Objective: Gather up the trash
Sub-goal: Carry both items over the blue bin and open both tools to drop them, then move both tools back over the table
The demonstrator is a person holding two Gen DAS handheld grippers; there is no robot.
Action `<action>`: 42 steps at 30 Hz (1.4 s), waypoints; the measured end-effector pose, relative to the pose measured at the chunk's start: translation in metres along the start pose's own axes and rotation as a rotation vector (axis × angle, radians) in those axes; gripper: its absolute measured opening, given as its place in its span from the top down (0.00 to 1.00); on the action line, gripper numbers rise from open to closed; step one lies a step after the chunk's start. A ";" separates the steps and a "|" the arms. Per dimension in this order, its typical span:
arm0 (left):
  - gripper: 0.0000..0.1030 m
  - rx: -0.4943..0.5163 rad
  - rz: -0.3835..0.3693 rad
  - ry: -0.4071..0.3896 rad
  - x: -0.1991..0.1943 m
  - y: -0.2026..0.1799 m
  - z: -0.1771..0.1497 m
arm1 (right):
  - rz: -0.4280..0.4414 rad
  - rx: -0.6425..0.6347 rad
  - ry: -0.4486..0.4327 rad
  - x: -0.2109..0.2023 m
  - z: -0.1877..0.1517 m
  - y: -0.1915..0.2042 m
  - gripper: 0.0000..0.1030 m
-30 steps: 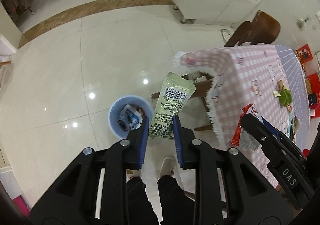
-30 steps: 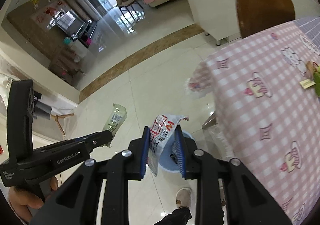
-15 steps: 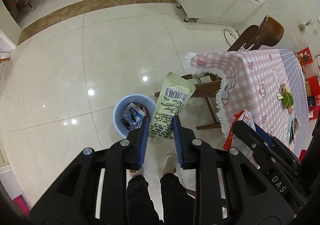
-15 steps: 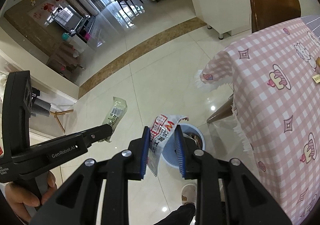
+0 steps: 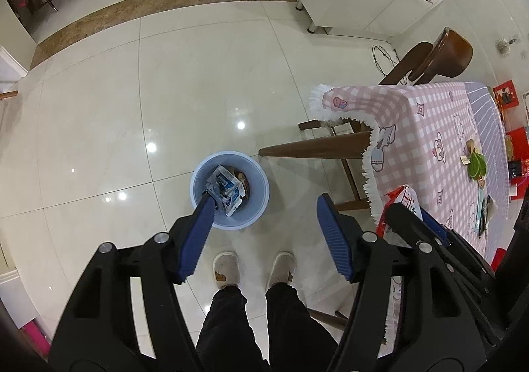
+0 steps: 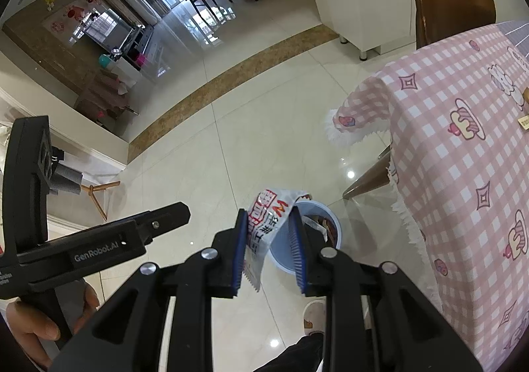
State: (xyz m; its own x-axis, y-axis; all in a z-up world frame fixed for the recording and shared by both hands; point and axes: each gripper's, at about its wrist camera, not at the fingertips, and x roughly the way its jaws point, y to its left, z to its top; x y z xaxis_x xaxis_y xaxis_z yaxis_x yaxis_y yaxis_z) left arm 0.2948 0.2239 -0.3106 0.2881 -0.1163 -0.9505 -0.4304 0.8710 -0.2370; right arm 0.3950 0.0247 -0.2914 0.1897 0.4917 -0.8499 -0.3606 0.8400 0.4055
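Right gripper [image 6: 269, 239] clamps a crinkled red-and-white snack wrapper [image 6: 269, 223], above the blue trash bin [image 6: 327, 210] just beyond its fingertips. Left gripper [image 5: 264, 226] empty, jaws opening wide.

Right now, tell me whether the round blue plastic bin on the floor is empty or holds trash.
It holds trash. The round blue plastic bin stands upright, and the left wrist view looks straight into it at crumpled wrappers piled inside.
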 end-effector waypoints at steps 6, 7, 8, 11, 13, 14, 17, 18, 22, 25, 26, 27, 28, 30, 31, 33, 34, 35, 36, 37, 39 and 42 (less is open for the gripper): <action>0.38 -0.014 0.003 -0.010 -0.006 0.010 -0.001 | 0.003 -0.013 0.007 0.003 0.001 0.009 0.76; 0.38 -0.018 0.002 -0.012 -0.007 0.013 -0.002 | 0.005 -0.018 0.009 0.004 0.000 0.012 0.76; 0.38 -0.020 0.002 -0.012 -0.008 0.015 -0.002 | 0.006 -0.021 0.010 0.005 0.000 0.014 0.76; 0.38 -0.033 0.005 -0.019 -0.012 0.021 -0.004 | 0.011 -0.031 0.016 0.008 0.000 0.020 0.76; 0.38 -0.041 0.006 -0.020 -0.015 0.026 -0.005 | 0.014 -0.039 0.018 0.008 0.000 0.025 0.76; 0.38 -0.045 0.007 -0.023 -0.016 0.028 -0.006 | 0.015 -0.043 0.018 0.009 0.000 0.027 0.76; 0.38 -0.057 0.010 -0.030 -0.019 0.034 -0.006 | 0.021 -0.052 0.018 0.010 0.001 0.034 0.76; 0.38 -0.062 0.011 -0.031 -0.021 0.037 -0.007 | 0.022 -0.056 0.018 0.010 0.001 0.036 0.76; 0.38 -0.081 0.016 -0.036 -0.025 0.045 -0.008 | 0.030 -0.071 0.019 0.011 0.004 0.046 0.75; 0.37 -0.097 0.019 -0.044 -0.030 0.052 -0.008 | 0.034 -0.079 0.020 0.012 0.005 0.053 0.73; 0.36 -0.101 0.021 -0.046 -0.031 0.053 -0.008 | 0.035 -0.080 0.023 0.013 0.005 0.055 0.73; 0.36 -0.107 0.023 -0.050 -0.033 0.056 -0.009 | 0.036 -0.081 0.033 0.015 0.006 0.057 0.73; 0.36 -0.112 0.024 -0.053 -0.034 0.058 -0.009 | 0.037 -0.080 0.036 0.016 0.006 0.058 0.72; 0.36 -0.123 0.025 -0.057 -0.036 0.061 -0.010 | 0.038 -0.076 0.035 0.016 0.007 0.060 0.65; 0.35 -0.124 0.026 -0.058 -0.036 0.063 -0.009 | 0.038 -0.075 0.029 0.016 0.007 0.060 0.65; 0.35 -0.124 0.031 -0.060 -0.037 0.063 -0.008 | 0.038 -0.072 0.023 0.015 0.007 0.060 0.65; 0.35 -0.121 0.033 -0.060 -0.037 0.062 -0.007 | 0.038 -0.067 0.022 0.015 0.008 0.059 0.65; 0.35 -0.119 0.034 -0.060 -0.037 0.061 -0.007 | 0.038 -0.062 0.022 0.014 0.007 0.058 0.65; 0.35 -0.116 0.034 -0.060 -0.037 0.059 -0.006 | 0.038 -0.054 0.021 0.013 0.007 0.055 0.65; 0.35 -0.110 0.035 -0.059 -0.037 0.056 -0.006 | 0.037 -0.046 0.018 0.011 0.008 0.051 0.65; 0.35 -0.090 0.033 -0.055 -0.034 0.044 -0.003 | 0.034 -0.029 0.008 0.006 0.009 0.041 0.65; 0.35 -0.042 0.020 -0.046 -0.027 0.016 0.004 | 0.019 0.007 -0.014 -0.006 0.012 0.019 0.65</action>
State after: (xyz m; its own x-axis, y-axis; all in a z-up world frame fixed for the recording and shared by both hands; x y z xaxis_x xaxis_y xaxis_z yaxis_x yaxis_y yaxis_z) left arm 0.2832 0.2427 -0.2880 0.3175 -0.0757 -0.9452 -0.4720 0.8519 -0.2268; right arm 0.3981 0.0410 -0.2746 0.1953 0.5106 -0.8373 -0.3579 0.8320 0.4239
